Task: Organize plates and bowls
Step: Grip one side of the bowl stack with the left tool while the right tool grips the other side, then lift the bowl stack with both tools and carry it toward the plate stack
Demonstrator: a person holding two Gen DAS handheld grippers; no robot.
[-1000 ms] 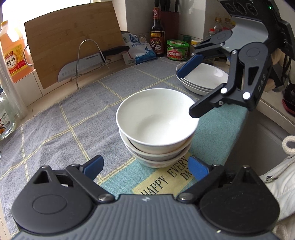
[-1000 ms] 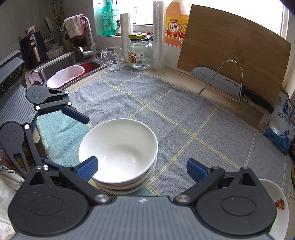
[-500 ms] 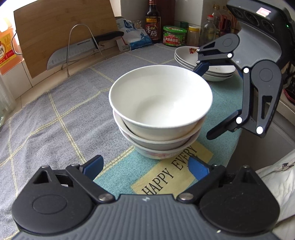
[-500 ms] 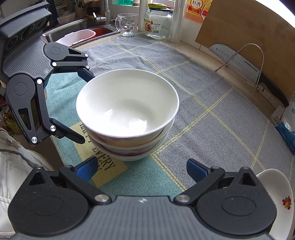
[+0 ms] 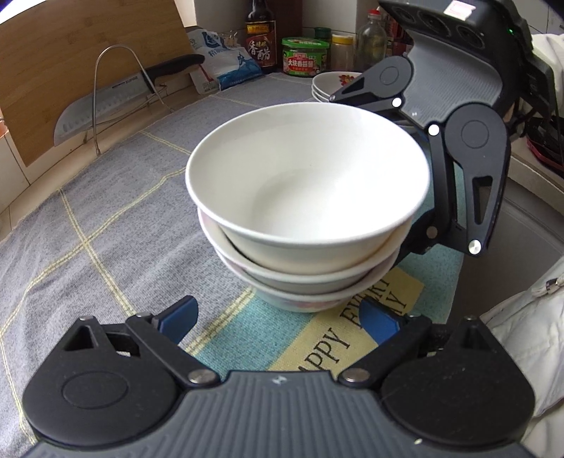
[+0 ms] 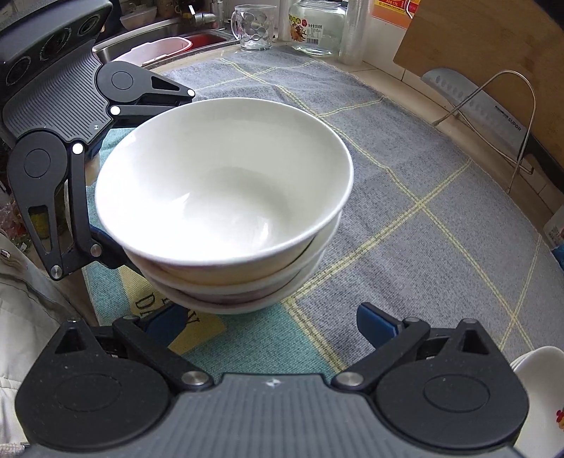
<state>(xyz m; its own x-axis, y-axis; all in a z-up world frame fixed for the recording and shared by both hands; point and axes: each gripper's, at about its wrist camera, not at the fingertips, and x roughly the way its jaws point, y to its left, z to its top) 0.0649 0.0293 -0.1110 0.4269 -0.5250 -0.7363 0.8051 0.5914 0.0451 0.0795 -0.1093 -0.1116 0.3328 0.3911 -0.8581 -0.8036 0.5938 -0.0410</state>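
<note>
A stack of three white bowls (image 5: 306, 208) stands on the teal and yellow mat (image 5: 338, 338); it also shows in the right wrist view (image 6: 222, 200). My left gripper (image 5: 278, 317) is open, its blue pads just short of the stack's base. My right gripper (image 6: 271, 320) is open on the opposite side, its pads low by the bottom bowl. Each gripper shows in the other's view, close against the stack's far side. A stack of white plates (image 5: 335, 82) sits behind the right gripper, with a rim at the right wrist view's corner (image 6: 539, 373).
A grey checked cloth (image 5: 116, 197) covers the counter. A knife on a wire rack (image 5: 105, 105) leans on a wooden board (image 5: 81, 63). Bottles and jars (image 5: 305, 61) line the back. A sink (image 6: 169, 49), glass mug (image 6: 252, 28) and jar (image 6: 312, 26) stand far left.
Both grippers have moved in low and close to the bowl stack from opposite sides. The stack now fills the middle of both views. Both stay open.
</note>
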